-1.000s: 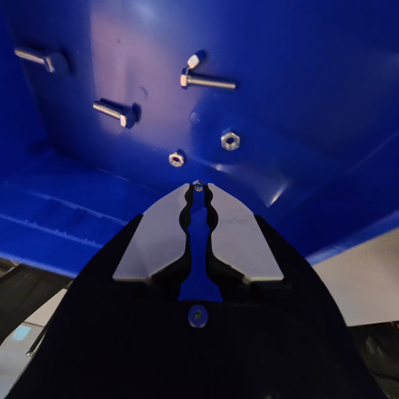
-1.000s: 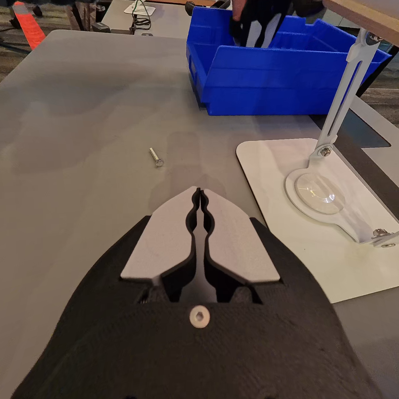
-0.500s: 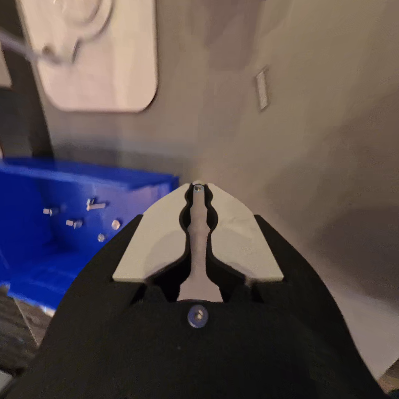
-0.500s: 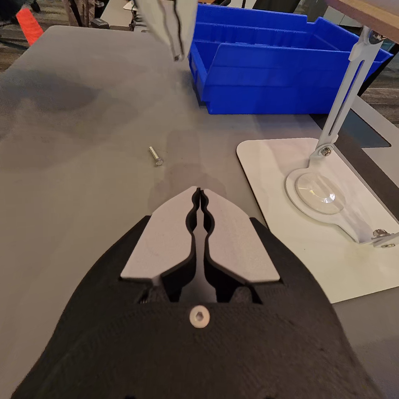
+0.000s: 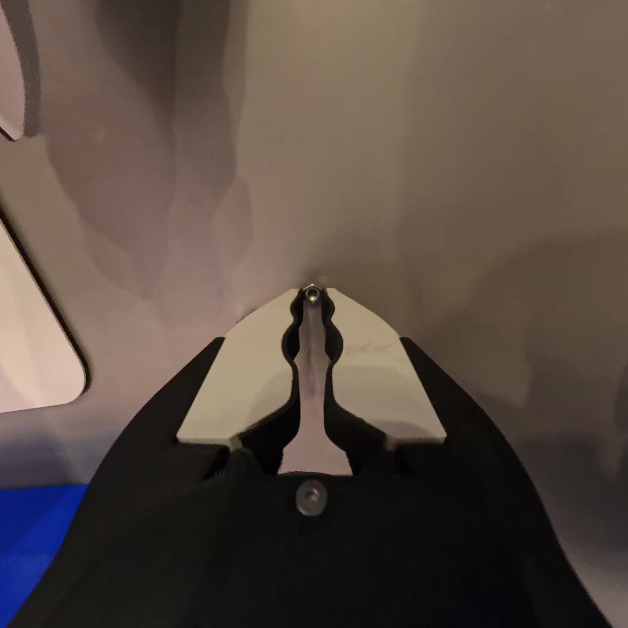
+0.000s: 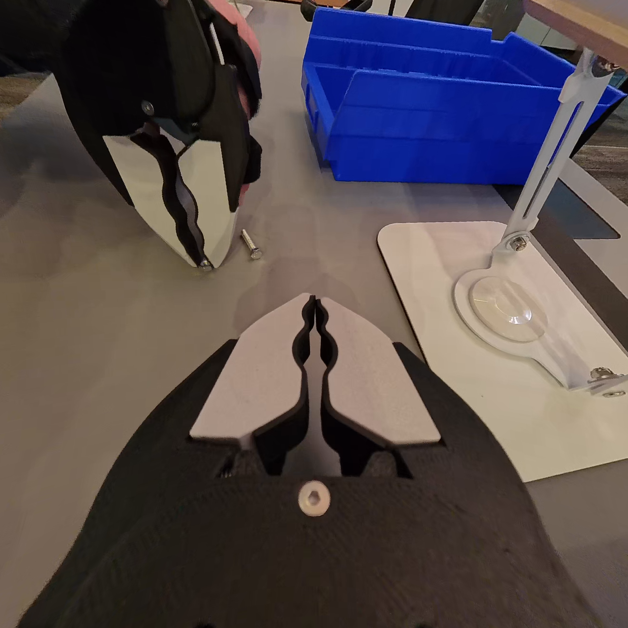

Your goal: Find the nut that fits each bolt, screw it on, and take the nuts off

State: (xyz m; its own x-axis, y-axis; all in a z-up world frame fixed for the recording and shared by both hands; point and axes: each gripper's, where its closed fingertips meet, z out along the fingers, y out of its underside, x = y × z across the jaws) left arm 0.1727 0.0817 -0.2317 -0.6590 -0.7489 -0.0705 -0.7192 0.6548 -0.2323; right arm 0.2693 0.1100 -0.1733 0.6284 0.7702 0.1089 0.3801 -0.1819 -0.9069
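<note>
A grey table fills the frame under warm light, patterned floor at right edge.

We see a silver nut, a silver bolt left of the blue bin, a grey table and a white plate.

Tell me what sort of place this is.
Probably a workshop or lab bench: a grey table with a blue parts bin, a loose bolt, and a stand-mounted magnifier on a white base.

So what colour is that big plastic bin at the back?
Bright blue bin, clearest in the right wrist view.
</note>
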